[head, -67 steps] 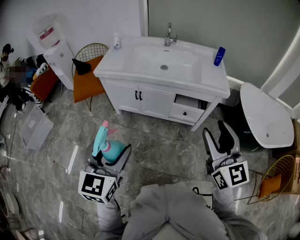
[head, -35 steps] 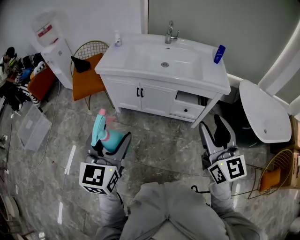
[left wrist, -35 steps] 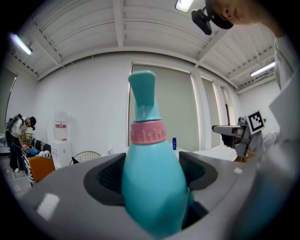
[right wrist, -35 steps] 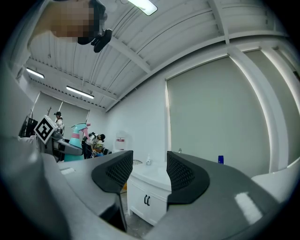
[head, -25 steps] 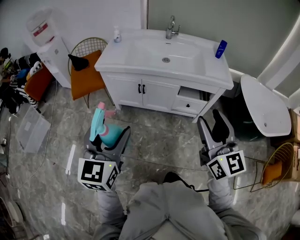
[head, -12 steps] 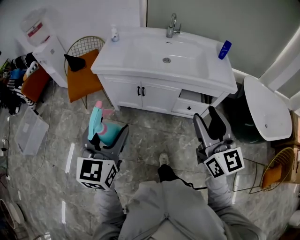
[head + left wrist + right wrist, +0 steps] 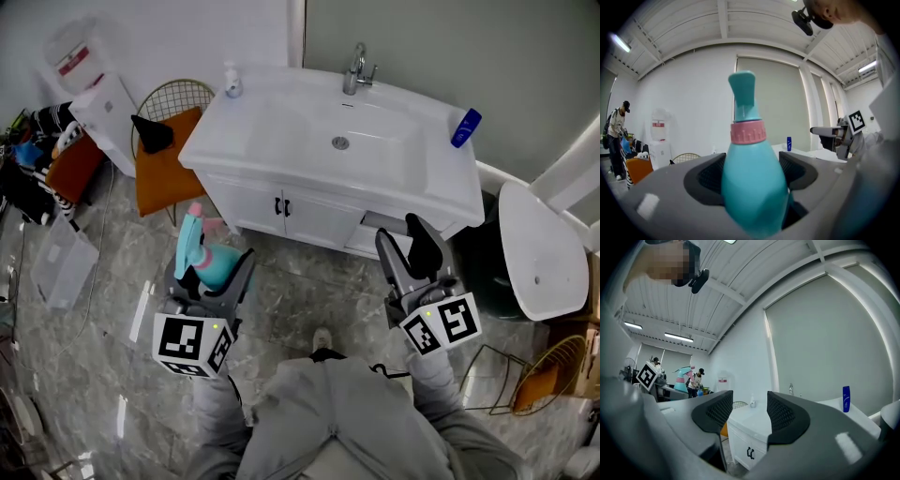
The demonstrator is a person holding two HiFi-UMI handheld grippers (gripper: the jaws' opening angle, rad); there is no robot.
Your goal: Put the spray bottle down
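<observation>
The left gripper (image 7: 212,281) has its jaws closed on the body of the teal spray bottle (image 7: 206,261), which fills the gap between them in the left gripper view (image 7: 752,187). The bottle stands upright there, its pink collar and nozzle head rising above the jaws. It is carried in the air over the grey stone floor (image 7: 300,281), out in front of the left front corner of the white vanity (image 7: 272,122), not touching floor or cabinet.

The right gripper (image 7: 403,234) holds nothing; its jaws stand partly apart, and between them the right gripper view (image 7: 749,411) shows only the vanity's front. It hangs before the vanity's right front part.

On the vanity top a small pump bottle (image 7: 232,82) stands at the left rear corner and a blue bottle (image 7: 465,128) near the right rear corner. The faucet (image 7: 358,70) stands at the middle of the rear edge, and the sunken basin (image 7: 342,141) takes up the centre.

Just beside the vanity's left end is a wire chair with an orange seat (image 7: 164,169), a black object (image 7: 150,134) lying on it. Further left stand a water dispenser (image 7: 94,80) and, on the floor, a clear box (image 7: 56,267). To the vanity's right are a white toilet lid (image 7: 539,258) and a wire basket (image 7: 534,384). A person (image 7: 616,136) stands in the far left of the left gripper view.
</observation>
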